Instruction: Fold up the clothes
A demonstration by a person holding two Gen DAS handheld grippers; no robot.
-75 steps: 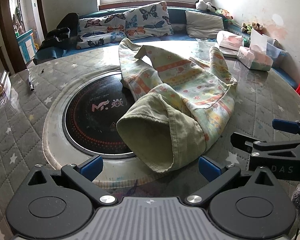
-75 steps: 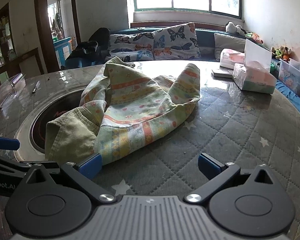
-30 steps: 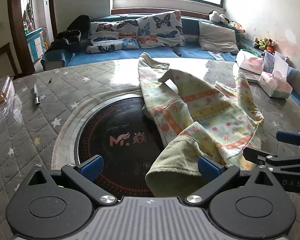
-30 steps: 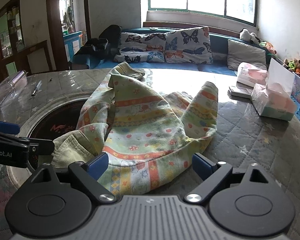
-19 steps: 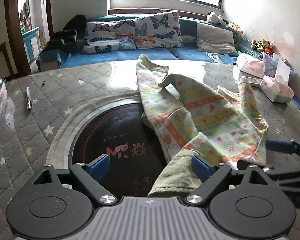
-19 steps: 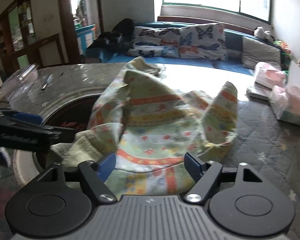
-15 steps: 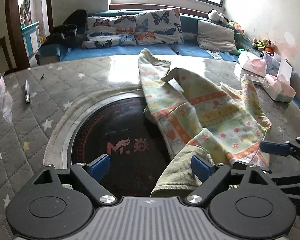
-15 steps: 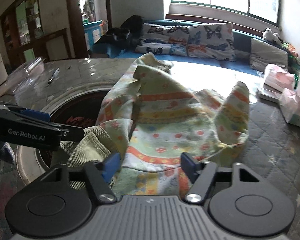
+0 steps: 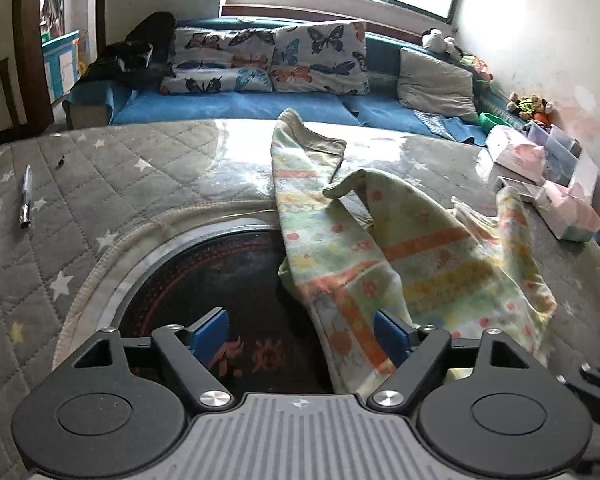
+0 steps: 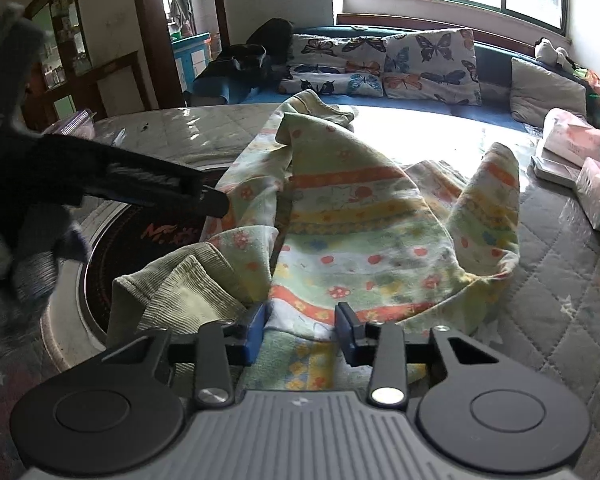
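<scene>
While both grippers crowd the near hem, the garment [image 10: 360,240], a striped, flower-printed piece with a green ribbed cuff, lies rumpled across the middle of the quilted table [image 9: 112,184], its left part draped over the black round inset [image 9: 236,276] sunk in the tabletop. By the right rim stand tissue packs [image 9: 568,212] with paper showing at the top, and beyond them a clear plastic box [image 9: 556,152]; what it holds I cannot make out. The right gripper [image 10: 302,330] has just been closing, and its blue pads now stand narrowly apart with the hem between them; whether they actually pinch the cloth is hard to tell. The left gripper [image 9: 300,338] has also been closing but is still wide, one pad over the dark inset, the other against the cloth's edge, gripping nothing. A pen [image 9: 26,198] lies far left. Bare quilt stretches left of the inset and to the right of the garment; behind the far edge runs a blue sofa [image 9: 236,108].
</scene>
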